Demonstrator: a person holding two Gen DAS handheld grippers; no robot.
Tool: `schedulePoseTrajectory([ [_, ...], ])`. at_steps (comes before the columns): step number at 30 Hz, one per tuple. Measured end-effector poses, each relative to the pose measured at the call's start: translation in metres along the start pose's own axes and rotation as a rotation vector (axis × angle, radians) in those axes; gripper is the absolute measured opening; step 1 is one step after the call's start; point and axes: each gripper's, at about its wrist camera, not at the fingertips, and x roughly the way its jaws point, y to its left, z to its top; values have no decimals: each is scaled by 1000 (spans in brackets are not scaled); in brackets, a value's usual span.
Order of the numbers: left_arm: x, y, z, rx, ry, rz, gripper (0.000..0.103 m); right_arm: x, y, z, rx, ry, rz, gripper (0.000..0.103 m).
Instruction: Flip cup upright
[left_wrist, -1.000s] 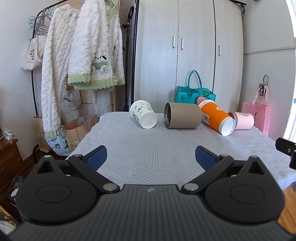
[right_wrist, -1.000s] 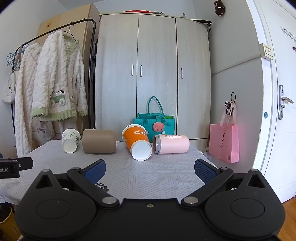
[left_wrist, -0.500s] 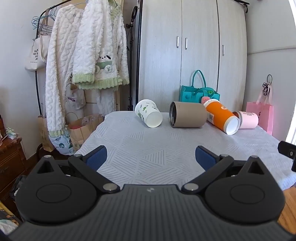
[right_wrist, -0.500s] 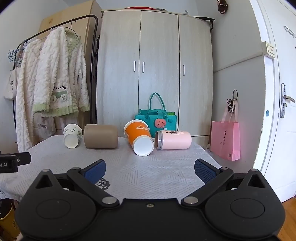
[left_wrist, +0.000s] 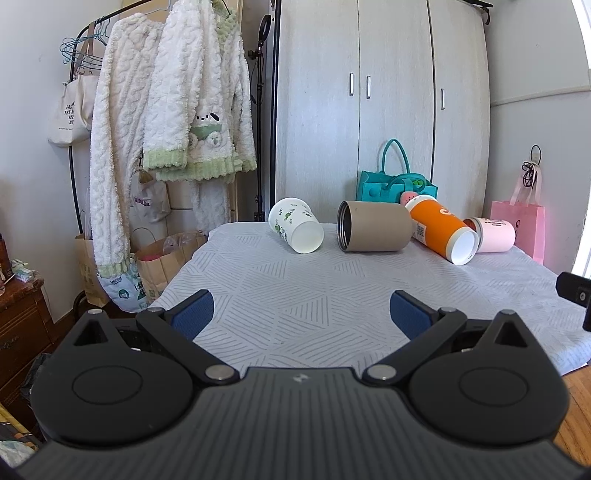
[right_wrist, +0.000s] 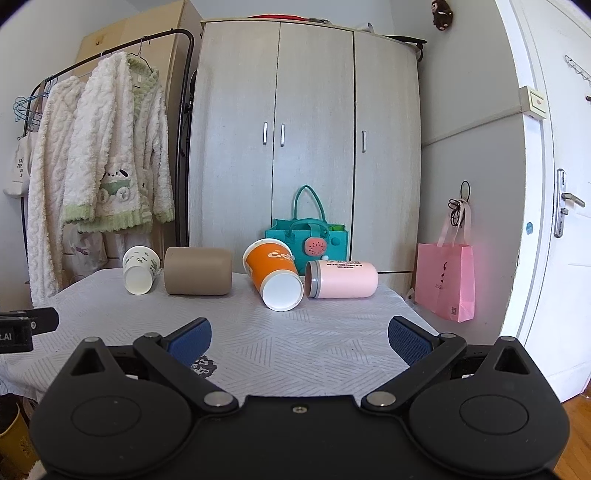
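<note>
Several cups lie on their sides at the far end of the table (left_wrist: 303, 295): a white cup with green print (left_wrist: 295, 229) (right_wrist: 140, 269), a tan cup (left_wrist: 375, 232) (right_wrist: 197, 271), an orange cup (left_wrist: 441, 229) (right_wrist: 275, 277) and a pink cup (left_wrist: 493, 234) (right_wrist: 341, 279). My left gripper (left_wrist: 301, 312) is open and empty over the near part of the table. My right gripper (right_wrist: 299, 338) is open and empty, also short of the cups.
A teal bag (right_wrist: 308, 240) stands behind the cups, before a grey wardrobe (right_wrist: 306, 147). A clothes rack with white fleece clothes (left_wrist: 170, 122) stands left. A pink bag (right_wrist: 445, 284) hangs right, next to a white door (right_wrist: 554, 221). Paper bags (left_wrist: 162, 258) sit on the floor left.
Both grippers have moved a little forward and lower toward the table; the cups appear slightly larger and lower in view. No cup has moved.
</note>
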Motion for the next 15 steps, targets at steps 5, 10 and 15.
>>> schedulePoseTrajectory([
  [5,1,0,-1,-2,-1,-4,103,-1,1,0,-4,0,-3,103],
  [10,1,-1,-3,8,9,-4,103,1,2,-2,-7,2,-8,103],
  [15,1,0,-6,4,13,-4,103,0,3,-3,-15,3,-11,103],
])
